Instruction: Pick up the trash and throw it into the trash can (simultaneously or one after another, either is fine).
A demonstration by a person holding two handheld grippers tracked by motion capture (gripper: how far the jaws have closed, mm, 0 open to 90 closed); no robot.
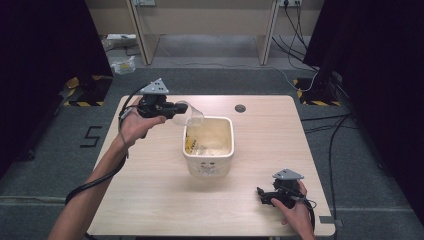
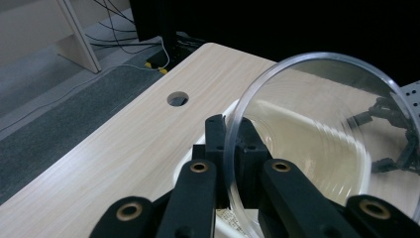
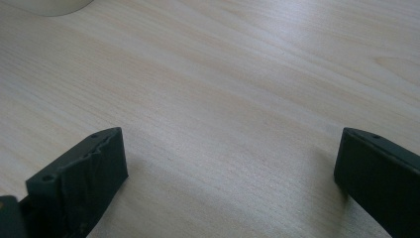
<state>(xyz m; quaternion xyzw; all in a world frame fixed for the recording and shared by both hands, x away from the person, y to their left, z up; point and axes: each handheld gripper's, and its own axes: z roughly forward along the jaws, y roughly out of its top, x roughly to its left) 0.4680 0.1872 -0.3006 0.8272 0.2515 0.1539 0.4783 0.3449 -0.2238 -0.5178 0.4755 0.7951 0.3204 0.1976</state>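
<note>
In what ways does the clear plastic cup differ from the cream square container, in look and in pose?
The clear plastic cup is see-through and round-rimmed; the cream square container is opaque with rounded corners. The cup is held tipped on its side above the table, its rim pinched by the left gripper; the container stands upright on the table, free of either gripper. The cup looks smaller than the container. Both have open mouths.

The whole surface (image 1: 210,200) is seen from above and behind the person, facing forward and down. The clear cup (image 2: 317,144) is viewed close up along the left hand-held gripper (image 2: 236,163), while bare wood is viewed at close range from the right hand-held gripper (image 3: 230,173); that wood is shared by all three views.
</note>
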